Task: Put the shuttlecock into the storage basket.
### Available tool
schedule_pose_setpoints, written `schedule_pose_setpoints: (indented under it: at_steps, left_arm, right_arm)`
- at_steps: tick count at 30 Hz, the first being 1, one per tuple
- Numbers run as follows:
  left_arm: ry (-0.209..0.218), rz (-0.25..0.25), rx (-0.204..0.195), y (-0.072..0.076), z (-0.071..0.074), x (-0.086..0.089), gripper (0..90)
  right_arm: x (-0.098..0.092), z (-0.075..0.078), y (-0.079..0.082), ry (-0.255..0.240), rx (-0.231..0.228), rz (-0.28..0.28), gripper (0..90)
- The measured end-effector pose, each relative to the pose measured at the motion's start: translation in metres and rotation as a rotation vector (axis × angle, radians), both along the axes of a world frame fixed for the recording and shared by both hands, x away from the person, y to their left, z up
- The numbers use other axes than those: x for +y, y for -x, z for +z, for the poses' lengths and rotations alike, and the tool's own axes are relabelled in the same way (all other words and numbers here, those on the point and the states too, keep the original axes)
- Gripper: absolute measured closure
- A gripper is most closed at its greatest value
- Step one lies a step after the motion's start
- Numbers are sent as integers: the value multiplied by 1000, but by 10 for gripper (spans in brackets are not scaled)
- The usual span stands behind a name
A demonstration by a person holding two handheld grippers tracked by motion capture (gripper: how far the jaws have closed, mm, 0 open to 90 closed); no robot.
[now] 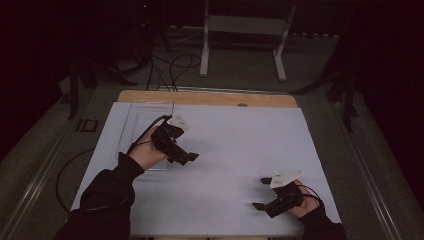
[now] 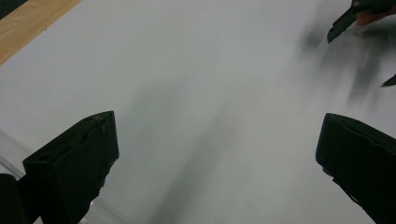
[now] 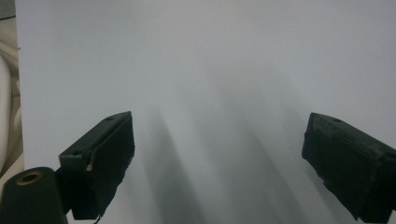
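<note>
A white sheet (image 1: pixel 225 150) covers the table, and nothing lies on its middle. In the high view my left gripper (image 1: pixel 186 158) hovers over the sheet's left half, pointing right and held by a hand in a dark sleeve. Its own view shows my left gripper (image 2: pixel 217 120) open, with bare sheet between the wide-apart jaws. My right gripper (image 1: pixel 261 193) is near the front right corner, pointing left. In its own view my right gripper (image 3: pixel 219 117) is also open and empty. The right gripper's jaw tips (image 2: pixel 338 30) show far off in the left gripper view.
A clear flat tray (image 1: pixel 140 116) lies on the sheet's left side, behind my left hand. A wooden table edge (image 1: pixel 205 97) runs along the far side. Beyond it, a white stand (image 1: pixel 245 25) and cables (image 1: pixel 170 65) sit on the dark floor.
</note>
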State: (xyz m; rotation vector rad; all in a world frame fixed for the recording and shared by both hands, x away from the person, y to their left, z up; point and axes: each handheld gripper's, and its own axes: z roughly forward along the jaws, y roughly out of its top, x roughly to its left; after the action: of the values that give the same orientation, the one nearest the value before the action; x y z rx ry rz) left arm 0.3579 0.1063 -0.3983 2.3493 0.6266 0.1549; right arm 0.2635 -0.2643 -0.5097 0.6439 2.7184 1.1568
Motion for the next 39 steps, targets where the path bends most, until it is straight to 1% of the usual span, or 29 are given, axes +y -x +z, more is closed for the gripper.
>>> schedule_pose_setpoints:
  at_steps: [2,4,5,6,7,8,9,11,14,15,17,20,21,23,25,26,27,28,29,30,31,33,35,36,39]
  left_arm:
    - [18,-11,5,2,0,-2,1]
    - [17,-28,-1,5,0,-4,1]
    - [20,-27,-4,7,0,-6,1]
    - [31,-31,-4,8,-1,-7,1]
    - [31,-31,-4,8,-1,-7,1]
    - [27,-52,-1,10,-2,-8,1]
    - [31,-50,-2,11,-3,-9,0]
    - [37,-62,0,14,-5,-11,1]
    - [29,-84,-2,17,-8,-14,1]
    - [36,-89,1,18,-10,-15,1]
    - [33,-100,-2,21,-13,-18,1]
    - [31,-123,9,26,-19,-22,1]
    - [29,-126,6,27,-21,-23,1]
    - [7,-139,-1,30,-24,-24,0]
    - [4,-143,-6,31,-26,-25,1]
    - [-2,-155,-6,34,-29,-25,1]
    - [-2,-155,-6,34,-29,-25,1]
    - [-6,-166,-10,36,-32,-25,0]
    - [-6,-166,-10,36,-32,-25,1]
    - [-3,-171,-3,39,-36,-26,1]
    - [-3,-171,-3,39,-36,-26,1]
    - [-4,-177,1,42,-41,-26,1]
    - [-2,-177,4,43,-42,-25,1]
    - [14,-173,15,46,-45,-24,0]
    - [7,-186,13,48,-48,-22,0]
  right_arm:
    - [0,0,0,-1,1,0,95]
    - [0,0,0,0,2,-1,96]
    - [0,0,0,0,2,-1,95]
    - [0,0,0,0,-1,0,95]
    - [0,0,0,0,-1,0,95]
    - [0,0,0,1,-2,0,95]
    - [0,0,0,1,-2,1,95]
    - [0,0,0,2,-1,1,95]
    - [0,0,0,1,2,0,95]
    - [0,0,0,2,1,0,95]
    - [0,0,0,1,2,1,96]
    - [0,0,0,0,3,1,95]
    - [0,0,0,2,2,2,95]
    - [0,0,0,3,4,2,95]
    - [0,-1,0,2,5,1,95]
    - [0,-1,0,3,5,2,95]
    - [0,-1,0,3,5,2,95]
    - [0,0,0,3,2,3,96]
    - [0,0,0,4,0,4,95]
    - [0,0,0,1,0,3,95]
    - [0,0,0,0,0,2,96]
    - [-1,1,1,1,-1,0,95]
    - [-1,1,1,-1,-1,0,96]
    - [-1,1,1,-1,-1,-1,95]
    - [-1,1,1,1,0,1,95]
